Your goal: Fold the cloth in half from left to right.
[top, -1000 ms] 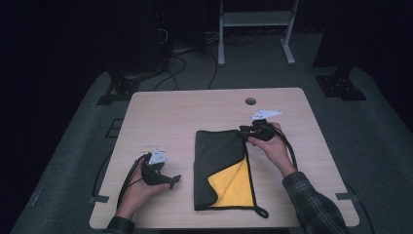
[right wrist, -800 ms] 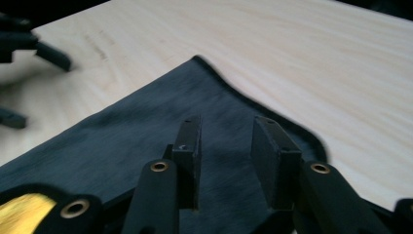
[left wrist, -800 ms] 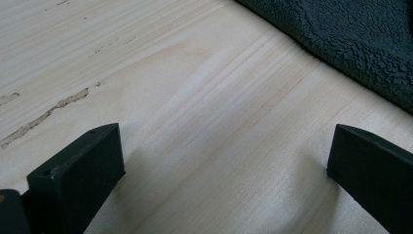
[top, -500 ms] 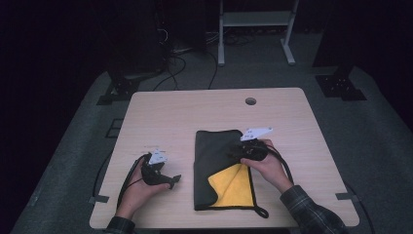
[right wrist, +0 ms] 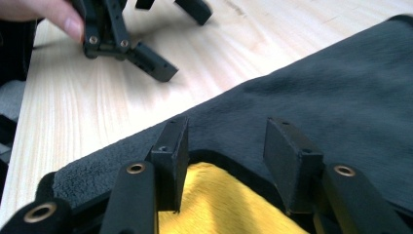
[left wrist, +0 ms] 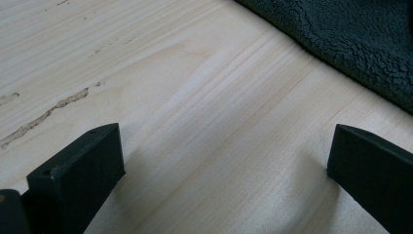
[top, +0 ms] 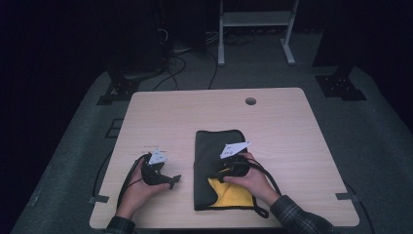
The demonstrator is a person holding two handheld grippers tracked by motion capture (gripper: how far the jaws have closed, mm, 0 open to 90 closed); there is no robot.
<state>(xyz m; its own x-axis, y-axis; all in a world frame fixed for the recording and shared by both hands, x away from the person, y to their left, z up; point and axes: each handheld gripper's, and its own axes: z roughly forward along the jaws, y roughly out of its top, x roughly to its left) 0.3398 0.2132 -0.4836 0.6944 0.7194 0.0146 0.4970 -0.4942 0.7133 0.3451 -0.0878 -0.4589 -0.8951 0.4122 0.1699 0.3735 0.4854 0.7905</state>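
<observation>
The high view shows a dark cloth [top: 216,158] with a yellow lining [top: 233,195] folded on the right-centre of the wooden table [top: 292,131]. The right gripper [top: 221,174] sits over it, near where the yellow shows. In the right gripper view its jaws have just been opening and stand part-spread at the dark edge, apparently pinching nothing, though the tips blur there. The left gripper [top: 174,181] rests on bare wood just left of the cloth, jaws wide apart and empty.
</observation>
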